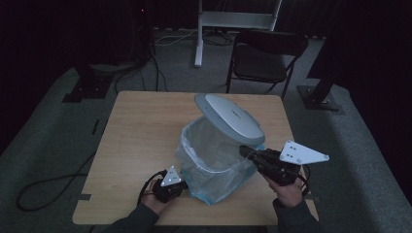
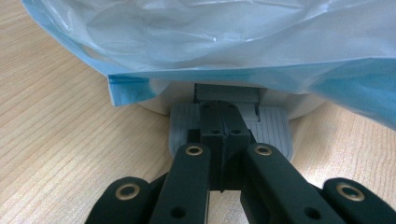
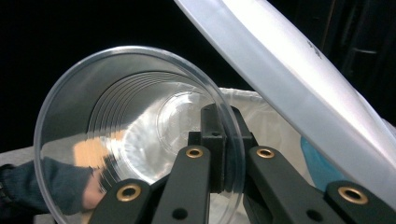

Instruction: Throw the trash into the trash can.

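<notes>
Holding the pedal [image 2: 229, 128] of the bin [image 1: 221, 160] down with its jaws clenched together, the left hand-held gripper [image 1: 176, 186] sits low at the bin's near foot, tips on the ribbed grey pedal, pinching nothing. That press seems to be what keeps the lid [image 1: 229, 118] tipped up at the bin's far side, so the mouth is open and the clear, blue-edged liner bag [image 1: 209, 165] is draped over the rim. That part of the job looks done.

Over on the bin's right side, the right hand-held gripper [image 1: 248, 152] is clamped on the wall of a clear plastic cup [image 3: 140, 135], one jaw inside and one outside the rim. In the right gripper view the cup lies on its side in the grip, open mouth toward the camera, with the raised lid slanting above it and the white liner just beyond. In the high view the gripper's tips reach the bin's right rim, under the lid's edge.

So, by my reading: cup picked up, lid opened, cup brought to the bin. What is left is carrying it over the opening, letting go so it drops into the bag, then pulling back and easing off the pedal so the lid can close. The surface [image 1: 141, 126] around the bin carries nothing else.
</notes>
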The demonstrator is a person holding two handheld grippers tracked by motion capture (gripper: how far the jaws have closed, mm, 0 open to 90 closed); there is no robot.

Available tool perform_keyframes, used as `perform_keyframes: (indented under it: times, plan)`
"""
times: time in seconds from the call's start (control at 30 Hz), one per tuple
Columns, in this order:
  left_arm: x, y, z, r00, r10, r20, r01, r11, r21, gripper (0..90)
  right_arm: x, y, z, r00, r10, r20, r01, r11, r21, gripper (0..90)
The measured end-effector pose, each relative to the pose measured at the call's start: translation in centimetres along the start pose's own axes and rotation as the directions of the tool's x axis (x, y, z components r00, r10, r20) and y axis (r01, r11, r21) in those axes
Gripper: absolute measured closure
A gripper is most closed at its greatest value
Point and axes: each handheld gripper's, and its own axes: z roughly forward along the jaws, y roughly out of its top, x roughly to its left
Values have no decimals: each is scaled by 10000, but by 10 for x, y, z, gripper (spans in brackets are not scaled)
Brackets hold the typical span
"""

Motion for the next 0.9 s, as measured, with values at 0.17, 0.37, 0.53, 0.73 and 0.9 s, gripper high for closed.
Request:
perform_keyframes:
  times: [0.17, 0.37, 0.53, 0.73, 0.9]
  plan:
    - [0, 0, 0, 10000, 5, 7, -5, 10000, 12, 900, 1, 0, 8, 9993, 145, 336, -150, 9998, 131, 710]
    - [0, 0, 0, 10000, 4, 7, -4, 10000, 11, 900, 1, -2, 5, 9986, 281, 447, -279, 9996, -53, 602]
    - [0, 0, 0, 10000, -6, 29, 6, 10000, 19, 900, 0, -4, -7, 9989, 314, 338, -305, 9992, -278, 585]
    - [0, 0, 0, 10000, -8, 7, 8, 10000, -5, 900, -2, -14, -28, 9980, 365, 519, -354, 9991, -221, 561]
    - [0, 0, 0, 10000, -7, 14, 7, 10000, -2, 900, -10, -28, -43, 9937, 675, 891, -674, 9977, -45, 554]
